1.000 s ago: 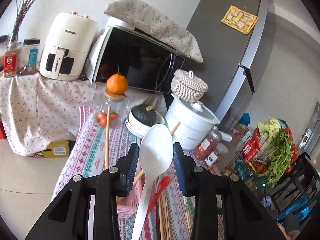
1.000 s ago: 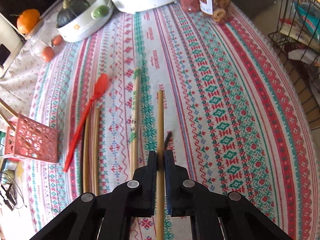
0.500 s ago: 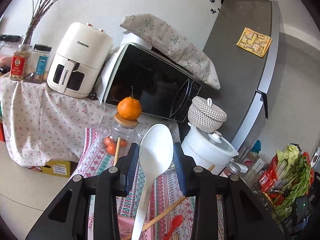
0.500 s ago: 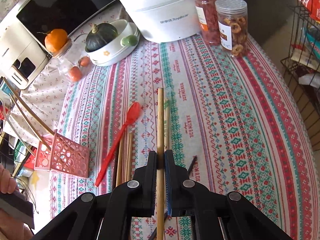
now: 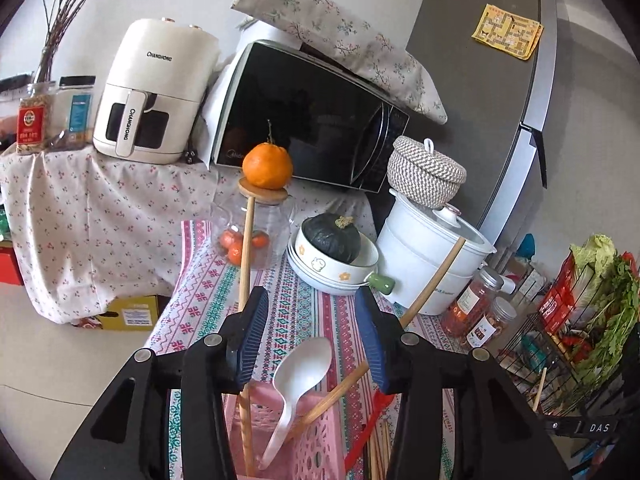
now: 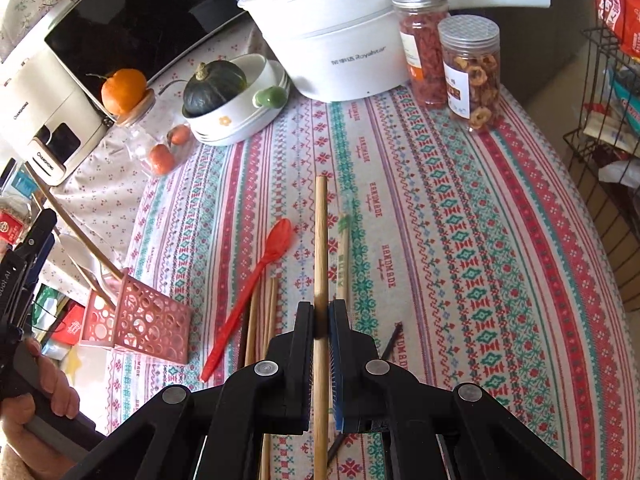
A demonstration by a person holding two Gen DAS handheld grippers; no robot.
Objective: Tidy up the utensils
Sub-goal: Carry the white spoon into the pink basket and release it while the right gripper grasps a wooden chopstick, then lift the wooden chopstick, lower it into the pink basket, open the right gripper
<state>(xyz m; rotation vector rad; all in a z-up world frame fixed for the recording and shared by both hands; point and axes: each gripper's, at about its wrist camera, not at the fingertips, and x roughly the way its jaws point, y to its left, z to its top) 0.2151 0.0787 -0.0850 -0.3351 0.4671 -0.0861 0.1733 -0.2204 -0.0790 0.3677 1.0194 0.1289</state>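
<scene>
Left gripper (image 5: 310,334) jaws opening, white plastic spoon (image 5: 298,384) dropped into pink perforated plastic basket (image 6: 138,326) at table's near left; right gripper (image 6: 320,322) clamps wooden chopstick (image 6: 321,248); red plastic spoon (image 6: 250,296), loose chopsticks (image 6: 266,320) left.

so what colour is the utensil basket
Pink, with round cut-out holes, the utensil basket shows best in the right wrist view.

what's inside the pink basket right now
A white spoon and two long wooden sticks stand in the pink basket, leaning on its rim. Its bottom is hidden by the walls and the left tongs, whose jaws are opening.
</scene>
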